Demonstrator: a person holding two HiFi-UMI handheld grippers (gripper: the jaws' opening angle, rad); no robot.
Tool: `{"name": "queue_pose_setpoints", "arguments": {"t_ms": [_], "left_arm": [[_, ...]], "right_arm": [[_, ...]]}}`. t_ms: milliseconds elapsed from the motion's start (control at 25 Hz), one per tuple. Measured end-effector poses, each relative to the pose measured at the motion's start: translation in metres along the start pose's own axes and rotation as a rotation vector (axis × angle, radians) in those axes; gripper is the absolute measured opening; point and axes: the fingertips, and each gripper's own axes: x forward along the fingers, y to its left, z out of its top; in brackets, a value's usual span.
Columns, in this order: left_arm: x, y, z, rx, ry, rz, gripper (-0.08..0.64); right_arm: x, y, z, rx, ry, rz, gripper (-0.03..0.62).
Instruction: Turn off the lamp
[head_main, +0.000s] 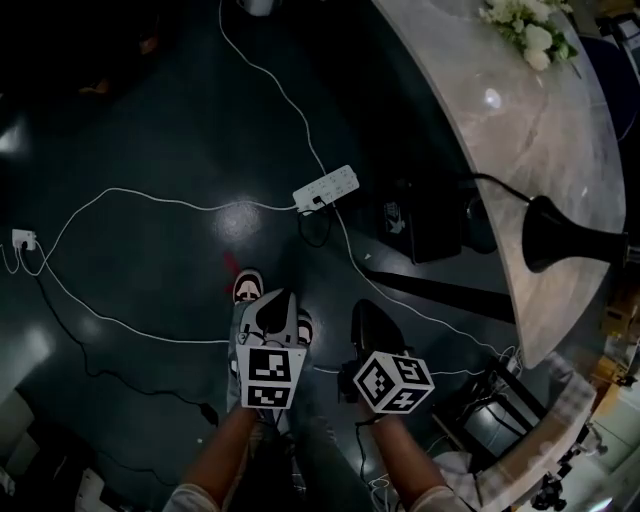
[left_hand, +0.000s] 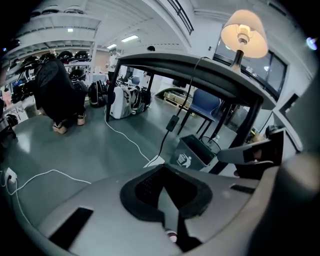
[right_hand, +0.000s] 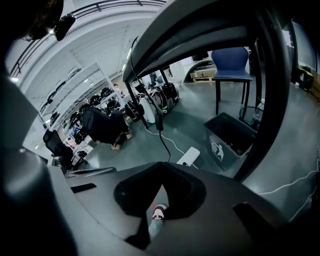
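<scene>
The lamp (left_hand: 244, 35) stands lit on the table (left_hand: 200, 70), high up and to the right in the left gripper view, its cream shade glowing. From the head view the lamp (head_main: 560, 236) looks dark and sits on the marble tabletop (head_main: 520, 140), with its cord trailing off the edge. Both grippers hang low by the person's legs over the dark floor, well short of the table. My left gripper (head_main: 277, 305) (left_hand: 167, 187) has its jaws closed together with nothing in them. My right gripper (head_main: 372, 318) (right_hand: 162, 187) is shut and empty too.
A white power strip (head_main: 327, 188) (right_hand: 189, 156) and loose cables lie on the floor ahead. A dark bin (head_main: 420, 225) (left_hand: 192, 152) sits under the table edge. White flowers (head_main: 530, 28) stand on the table. A blue chair (right_hand: 230, 62) and a crouched person (left_hand: 57, 90) are farther off.
</scene>
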Motion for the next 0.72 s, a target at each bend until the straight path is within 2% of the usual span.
{"name": "queue_pose_setpoints", "arguments": {"t_ms": [400,720], "left_arm": [[0.01,-0.006,0.006,0.007,0.005,-0.027,0.006],[0.016,-0.007,0.004,-0.021,0.011,-0.047,0.006]], "right_arm": [[0.017,-0.007,0.024,0.013,-0.028,0.008,0.0],[0.035,-0.01,0.045,-0.012,-0.036,-0.015,0.002]]}}
